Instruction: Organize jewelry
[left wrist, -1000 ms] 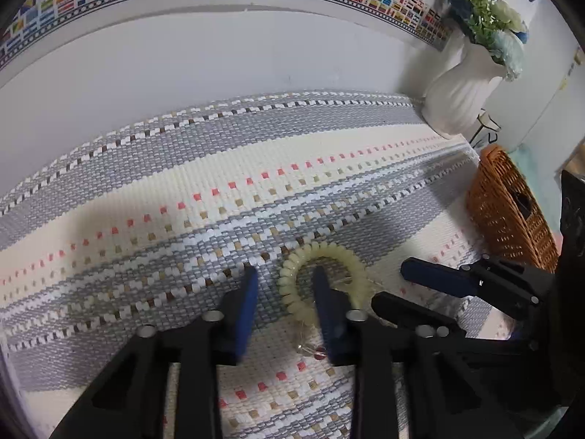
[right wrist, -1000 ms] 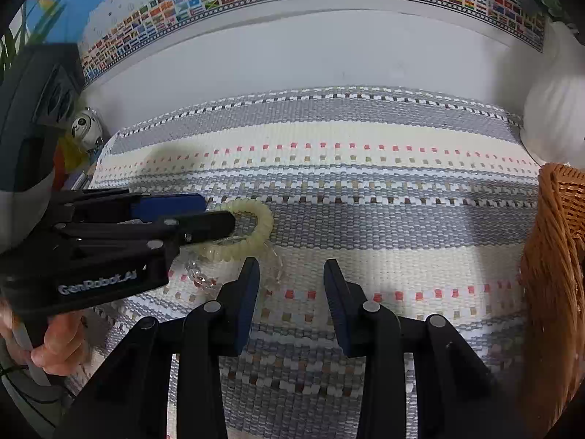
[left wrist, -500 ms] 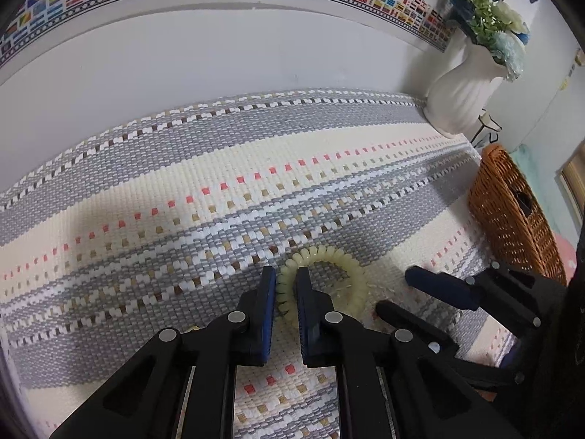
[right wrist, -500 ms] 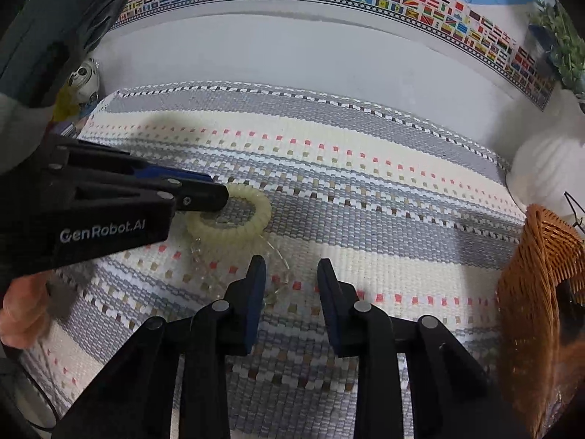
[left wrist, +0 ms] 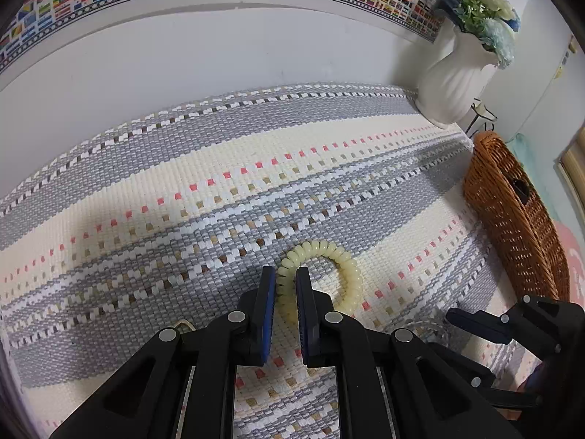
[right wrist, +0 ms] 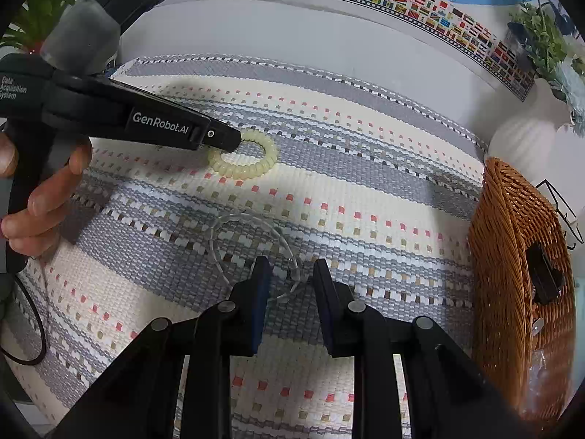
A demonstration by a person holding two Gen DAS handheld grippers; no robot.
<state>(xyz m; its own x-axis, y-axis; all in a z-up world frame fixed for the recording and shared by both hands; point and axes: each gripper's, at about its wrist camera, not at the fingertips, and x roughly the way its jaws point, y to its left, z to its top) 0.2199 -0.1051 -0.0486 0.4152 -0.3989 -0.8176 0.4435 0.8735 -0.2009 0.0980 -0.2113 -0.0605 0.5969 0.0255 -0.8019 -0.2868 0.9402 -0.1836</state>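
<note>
**Coil bracelet pinched, clear one waits**

The right gripper (right wrist: pixel 289 274) hovers open over a clear beaded bracelet (right wrist: pixel 252 245) on the striped woven mat (right wrist: pixel 365 190). Beyond, the left gripper (left wrist: pixel 285 285) is closed on the near rim of a pale yellow coiled bracelet (left wrist: pixel 340 259). The springy coil could slip from so shallow a pinch when lifted. The brown wicker basket (right wrist: pixel 508 256) stands at the mat's right edge.

Left gripper (right wrist: pixel 234 141) covers the pale coil bracelet (right wrist: pixel 243 159) at its ten o'clock side. The clear bead bracelet (right wrist: pixel 256 248) is faint, partly behind the right gripper (right wrist: pixel 290 274). The wicker basket (right wrist: pixel 512 274) runs off frame at three o'clock, contents indistinct.
</note>
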